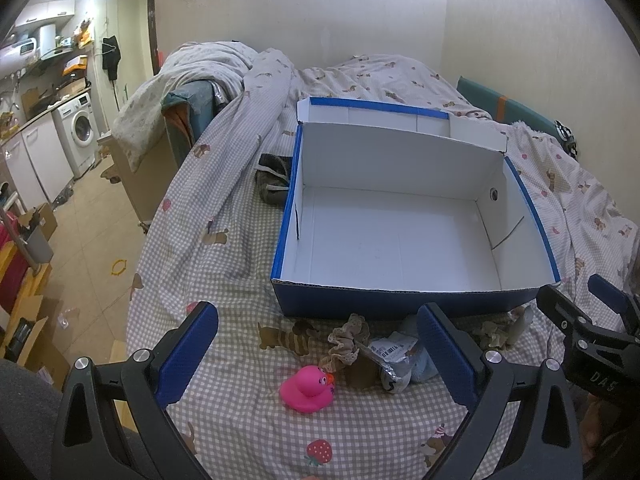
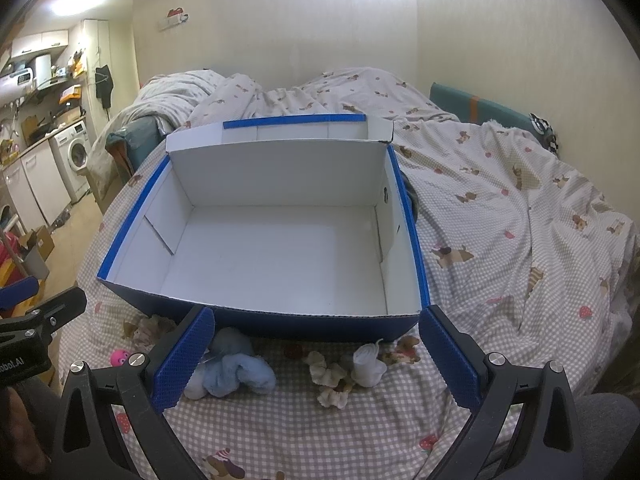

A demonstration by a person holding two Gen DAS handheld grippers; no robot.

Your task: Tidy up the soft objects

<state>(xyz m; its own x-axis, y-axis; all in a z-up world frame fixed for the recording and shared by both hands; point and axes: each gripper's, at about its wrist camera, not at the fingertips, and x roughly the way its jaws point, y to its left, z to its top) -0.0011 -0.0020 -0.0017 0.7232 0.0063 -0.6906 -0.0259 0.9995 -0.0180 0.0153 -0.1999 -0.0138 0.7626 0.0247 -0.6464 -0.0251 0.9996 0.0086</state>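
Observation:
An empty blue box with a white inside (image 1: 400,240) (image 2: 280,248) sits open on the bed. In front of it lie a pink rubber duck (image 1: 307,390) (image 2: 119,357), a beige lace scrunchie (image 1: 347,338), a silver packet (image 1: 394,360), a light blue cloth (image 2: 232,372), a white sock (image 2: 368,364) and a beige frilly piece (image 2: 329,380). My left gripper (image 1: 318,356) is open above the duck and scrunchie. My right gripper (image 2: 318,360) is open above the blue cloth and sock. Neither holds anything.
A dark sock or cloth (image 1: 274,178) lies left of the box. The checked quilt (image 2: 500,208) is bunched behind and to the right. The bed's edge drops to a tiled floor (image 1: 92,240) on the left, with a washing machine (image 1: 80,128) and cardboard boxes.

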